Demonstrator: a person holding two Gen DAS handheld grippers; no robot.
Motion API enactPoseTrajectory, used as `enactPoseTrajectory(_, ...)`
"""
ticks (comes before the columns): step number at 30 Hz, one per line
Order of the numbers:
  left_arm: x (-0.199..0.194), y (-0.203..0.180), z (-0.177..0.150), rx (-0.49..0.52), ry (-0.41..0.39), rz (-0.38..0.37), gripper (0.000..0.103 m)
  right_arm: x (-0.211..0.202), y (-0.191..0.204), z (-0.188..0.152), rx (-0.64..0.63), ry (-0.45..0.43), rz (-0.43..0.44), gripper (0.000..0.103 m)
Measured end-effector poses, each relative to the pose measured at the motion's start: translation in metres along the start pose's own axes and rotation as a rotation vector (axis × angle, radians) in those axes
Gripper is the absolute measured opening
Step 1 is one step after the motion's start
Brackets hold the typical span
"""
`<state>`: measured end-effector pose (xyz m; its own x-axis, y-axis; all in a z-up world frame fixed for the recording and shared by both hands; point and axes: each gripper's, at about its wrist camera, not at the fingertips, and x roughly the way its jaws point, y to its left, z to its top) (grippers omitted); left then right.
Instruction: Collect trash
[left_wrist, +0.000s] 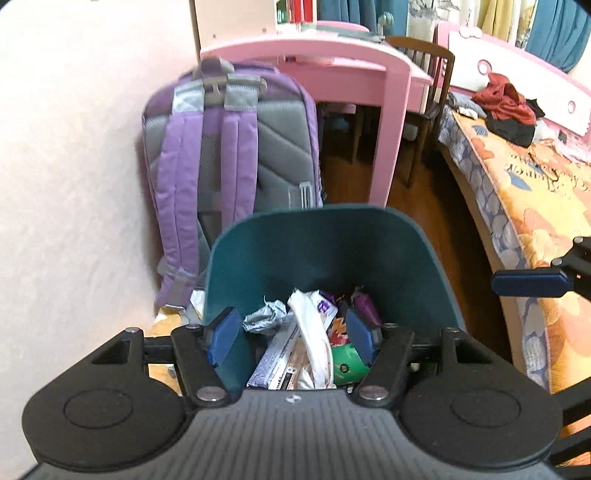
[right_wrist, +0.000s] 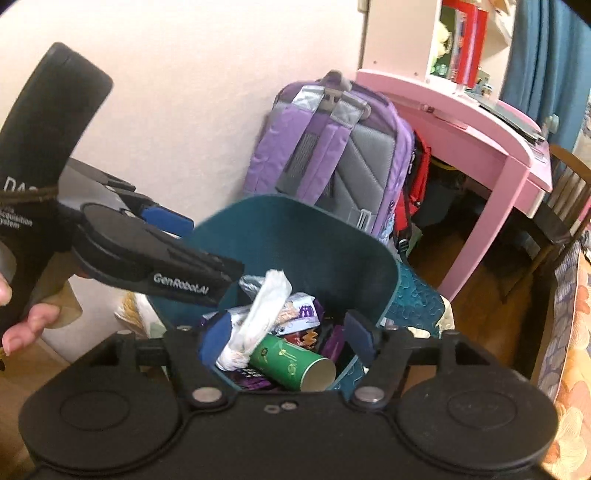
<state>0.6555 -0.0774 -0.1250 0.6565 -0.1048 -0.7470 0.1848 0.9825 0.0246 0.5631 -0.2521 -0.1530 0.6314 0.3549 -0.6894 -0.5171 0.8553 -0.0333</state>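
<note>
A teal trash bin (left_wrist: 325, 243) stands on the floor and holds several pieces of trash: crumpled paper (left_wrist: 264, 317), a white twisted bag (left_wrist: 312, 339) and wrappers. In the right wrist view the bin (right_wrist: 295, 229) also holds a green paper tube (right_wrist: 295, 363) and the white bag (right_wrist: 264, 314). My left gripper (left_wrist: 293, 338) is open and empty just above the bin's mouth. My right gripper (right_wrist: 284, 338) is open and empty over the bin. One finger of the right gripper (left_wrist: 532, 282) shows at the right edge of the left wrist view.
A purple and grey backpack (left_wrist: 229, 155) leans on the wall behind the bin. A pink desk (left_wrist: 369, 74) and a wooden chair (left_wrist: 436, 96) stand beyond. A bed (left_wrist: 535, 192) with a patterned cover and clothes runs along the right.
</note>
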Motion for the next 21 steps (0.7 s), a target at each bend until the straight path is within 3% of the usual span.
enactPoseTrajectory(4,-0.034,-0.001,0.012,0.001,-0.013,0.003,0.072,-0.030,-0.001,0.012,0.025,-0.014,0.013,0.077)
enactPoseTrajectory(12,-0.091,-0.002,0.022,0.035,-0.030,0.001,0.072,-0.083,0.008,0.028,0.065,-0.054,0.020,0.087)
enactPoseTrajectory(21,-0.151,0.005,0.011,0.048,-0.078,0.003,0.075,-0.139,0.027,0.035,0.090,-0.116,0.025,0.096)
